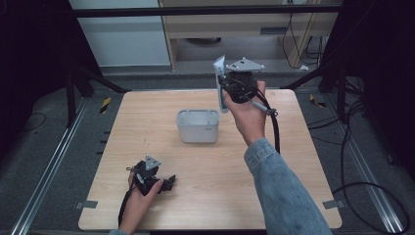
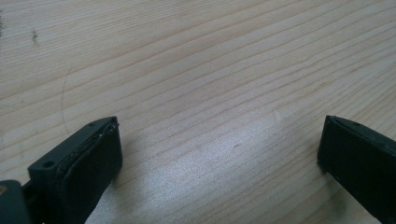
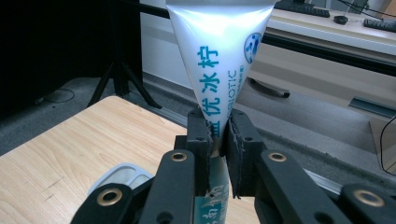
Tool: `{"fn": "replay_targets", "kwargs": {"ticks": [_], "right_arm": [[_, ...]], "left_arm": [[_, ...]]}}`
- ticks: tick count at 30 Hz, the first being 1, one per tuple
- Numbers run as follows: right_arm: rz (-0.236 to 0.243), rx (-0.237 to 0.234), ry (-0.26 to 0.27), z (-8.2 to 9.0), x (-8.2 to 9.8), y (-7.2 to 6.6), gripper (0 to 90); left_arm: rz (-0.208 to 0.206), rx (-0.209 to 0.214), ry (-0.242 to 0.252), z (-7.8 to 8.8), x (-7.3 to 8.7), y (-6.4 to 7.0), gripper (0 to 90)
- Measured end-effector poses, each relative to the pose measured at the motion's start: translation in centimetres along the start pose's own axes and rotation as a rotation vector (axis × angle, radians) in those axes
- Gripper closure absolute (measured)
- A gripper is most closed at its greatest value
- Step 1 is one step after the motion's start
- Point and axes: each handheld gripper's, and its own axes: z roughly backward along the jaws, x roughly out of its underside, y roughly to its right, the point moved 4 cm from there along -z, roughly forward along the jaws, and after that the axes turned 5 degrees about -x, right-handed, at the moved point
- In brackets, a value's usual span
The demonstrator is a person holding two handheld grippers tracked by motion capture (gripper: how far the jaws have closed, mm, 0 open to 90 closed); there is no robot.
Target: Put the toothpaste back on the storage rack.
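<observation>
Lower left of the high view: the left gripper [image 1: 169, 183] lies low on the wooden table [image 1: 147, 122], held by the person's left hand [image 1: 139, 193]. Its jaws stand wide apart with only bare wood grain between them, as the left gripper view confirms; judged from this, it is parked out of the way while the other hand works.

Centre of the high view: a grey plastic bin [image 1: 197, 126] stands upright on the table with its mouth open upward. It is the likely receptacle for the tube, though nothing is seen inside it.

Upper centre-right: the right gripper [image 1: 224, 84], raised above the table's far edge by the right hand [image 1: 249, 115], is clamped on a white tube with blue lettering [image 1: 219, 81]. In the right gripper view the pads [image 3: 200, 135] pinch the tube [image 3: 219, 51] at its narrow middle, the flat crimped end fanning out above the jaws. Such a grip lets the tube hang straight for lowering; the bin's rim [image 3: 119, 171] shows below and to the left.

Surface and room: pale wood-grain tabletop, grey floor with floor rails and trailing cables, and a dark frame at the sides. Beyond the table stand a pale wall panel and light wooden furniture.
</observation>
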Motion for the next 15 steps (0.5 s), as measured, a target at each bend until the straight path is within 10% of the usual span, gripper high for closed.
{"fn": "replay_targets", "kwargs": {"ticks": [15], "right_arm": [[-0.005, -0.019, 0.053, -1.1, -1.4, -1.7, 80.5]], "left_arm": [[0.000, 0.001, -0.002, 0.0, 0.0, 0.0, 0.0]]}}
